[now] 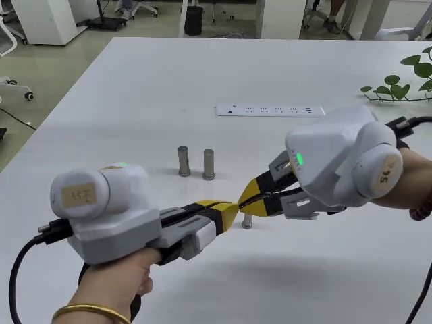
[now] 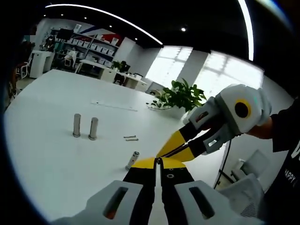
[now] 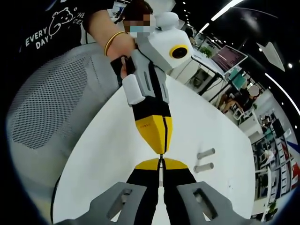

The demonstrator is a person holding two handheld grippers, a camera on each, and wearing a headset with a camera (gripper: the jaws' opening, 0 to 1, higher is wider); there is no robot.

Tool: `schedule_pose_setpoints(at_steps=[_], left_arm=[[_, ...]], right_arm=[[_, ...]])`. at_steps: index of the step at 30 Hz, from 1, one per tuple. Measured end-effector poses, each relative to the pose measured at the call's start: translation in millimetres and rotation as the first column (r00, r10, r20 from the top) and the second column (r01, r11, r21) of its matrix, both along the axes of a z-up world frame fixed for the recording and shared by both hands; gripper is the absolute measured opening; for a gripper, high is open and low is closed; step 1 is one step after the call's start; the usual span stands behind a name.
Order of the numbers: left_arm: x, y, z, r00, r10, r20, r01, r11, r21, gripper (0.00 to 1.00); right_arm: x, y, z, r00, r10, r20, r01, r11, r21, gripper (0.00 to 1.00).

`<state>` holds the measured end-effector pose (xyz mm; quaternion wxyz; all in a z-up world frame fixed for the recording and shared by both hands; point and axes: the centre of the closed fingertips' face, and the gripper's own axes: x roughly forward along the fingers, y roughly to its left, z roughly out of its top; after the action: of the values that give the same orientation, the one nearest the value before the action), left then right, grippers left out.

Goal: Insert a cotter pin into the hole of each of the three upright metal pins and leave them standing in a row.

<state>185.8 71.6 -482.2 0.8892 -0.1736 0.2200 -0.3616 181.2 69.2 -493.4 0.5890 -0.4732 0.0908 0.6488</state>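
Two grey metal pins [image 1: 183, 160] [image 1: 208, 164] stand upright side by side on the white table [image 1: 135, 101]; the left gripper view shows the same two pins [image 2: 77, 125] [image 2: 93, 128]. A third metal pin [image 2: 133, 160] lies on its side, partly hidden under the grippers in the head view [image 1: 247, 221]. My left gripper [image 1: 230, 209] and right gripper [image 1: 244, 200] meet tip to tip above it. A thin cotter pin [image 3: 161, 165] bridges the tips, and both sets of jaws are shut on it.
Two loose cotter pins [image 2: 131, 138] lie on the table beyond the fallen pin. A white power strip [image 1: 270, 110] sits further back. A leafy plant [image 1: 405, 84] reaches in at the right edge. Office chairs and desks stand past the table.
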Motion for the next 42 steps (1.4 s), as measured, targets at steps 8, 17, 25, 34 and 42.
schedule_pose_setpoints(at_steps=[8, 17, 25, 34, 42], left_arm=[[-2.2, 0.9, -2.7, 1.0, -0.01, -0.001, 0.01, 1.0, 0.012, 0.0], [-4.9, 2.1, -3.2, 0.999, -0.033, 0.008, 0.033, 0.999, 0.03, 0.0], [-8.0, 1.8, -3.7, 0.997, -0.066, 0.03, 0.064, 0.996, 0.058, 0.0], [-13.5, 3.7, -7.3, 0.985, -0.153, 0.084, 0.14, 0.98, 0.14, 0.0], [-20.4, 1.1, -0.3, 0.96, -0.241, 0.144, 0.219, 0.964, 0.151, 0.0]], right_arm=[[-2.9, 2.2, -2.6, 1.0, 0.008, 0.011, -0.008, 1.0, 0.006, 0.0], [-5.6, 3.2, -3.4, 1.0, -0.017, -0.018, 0.018, 0.999, 0.038, 0.0], [-3.8, -0.5, -7.5, 0.98, -0.121, -0.159, 0.136, 0.987, 0.089, 0.02], [-5.4, -8.3, -5.5, 0.848, -0.234, -0.475, 0.332, 0.934, 0.133, 0.06], [-16.6, -12.5, -4.0, 0.718, -0.242, -0.653, 0.417, 0.901, 0.123, 0.1]])
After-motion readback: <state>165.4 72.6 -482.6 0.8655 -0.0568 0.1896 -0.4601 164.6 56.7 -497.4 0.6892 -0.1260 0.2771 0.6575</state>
